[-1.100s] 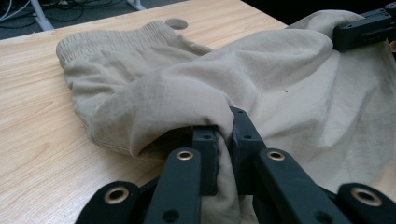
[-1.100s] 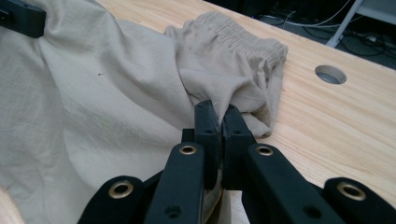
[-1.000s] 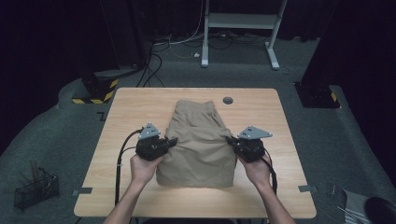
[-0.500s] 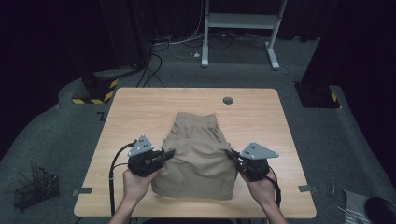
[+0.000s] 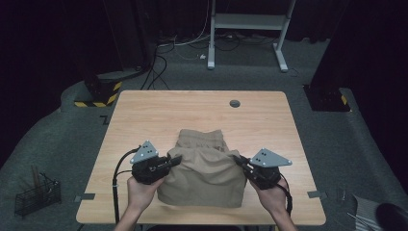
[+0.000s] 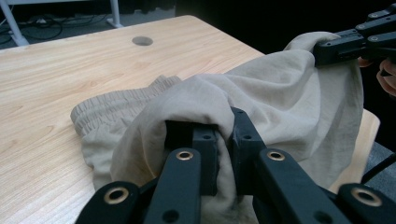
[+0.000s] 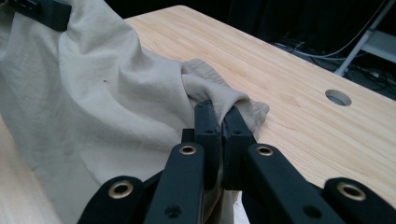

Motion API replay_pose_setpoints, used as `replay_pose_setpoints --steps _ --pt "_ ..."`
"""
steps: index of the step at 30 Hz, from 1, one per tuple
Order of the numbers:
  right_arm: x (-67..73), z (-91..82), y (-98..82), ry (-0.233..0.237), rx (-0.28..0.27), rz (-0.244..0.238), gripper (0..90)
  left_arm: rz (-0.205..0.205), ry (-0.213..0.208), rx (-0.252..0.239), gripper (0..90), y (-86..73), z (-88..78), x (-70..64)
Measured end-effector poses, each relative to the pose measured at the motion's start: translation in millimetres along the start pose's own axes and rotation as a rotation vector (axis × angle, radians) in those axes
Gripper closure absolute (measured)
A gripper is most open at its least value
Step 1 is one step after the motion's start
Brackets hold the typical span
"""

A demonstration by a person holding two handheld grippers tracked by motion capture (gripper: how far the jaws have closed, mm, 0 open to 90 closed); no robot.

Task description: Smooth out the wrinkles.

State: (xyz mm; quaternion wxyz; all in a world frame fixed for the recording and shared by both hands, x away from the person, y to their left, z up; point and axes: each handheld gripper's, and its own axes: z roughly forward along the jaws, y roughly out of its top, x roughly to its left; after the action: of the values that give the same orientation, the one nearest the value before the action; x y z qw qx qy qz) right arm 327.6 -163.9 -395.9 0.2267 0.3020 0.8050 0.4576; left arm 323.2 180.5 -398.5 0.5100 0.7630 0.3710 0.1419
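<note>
Shorts (image 5: pixel 204 175): plain khaki-beige, no print; table (image 5: pixel 144 120): pale wood with fine grain lines, one dark round hole (image 5: pixel 235 103); left gripper (image 5: pixel 174 160) and right gripper (image 5: pixel 239 160): black, brass-coloured rivets, grey plates on top; floor block (image 5: pixel 98 94): yellow-and-black hazard stripes; carpet: dark grey.

Left gripper (image 5: pixel 176 159), right gripper (image 5: pixel 239 160): both clamped.
</note>
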Motion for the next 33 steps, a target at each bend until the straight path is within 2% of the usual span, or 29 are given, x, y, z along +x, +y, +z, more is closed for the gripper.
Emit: replay_pose_setpoints --steps 12,22,33 --pt "-16.2 19.3 2.5 -0.018 0.016 0.026 87.7 -0.017 0.025 0.006 83.1 7.5 13.2 17.2" --pt "-23.8 31.3 9.2 -0.029 0.029 0.031 87.7 -0.028 0.039 0.005 83.2 13.9 23.7 27.5" --pt "-38.4 51.4 10.4 -0.037 0.071 0.064 87.7 -0.039 0.06 0.034 83.2 17.1 40.8 41.4"
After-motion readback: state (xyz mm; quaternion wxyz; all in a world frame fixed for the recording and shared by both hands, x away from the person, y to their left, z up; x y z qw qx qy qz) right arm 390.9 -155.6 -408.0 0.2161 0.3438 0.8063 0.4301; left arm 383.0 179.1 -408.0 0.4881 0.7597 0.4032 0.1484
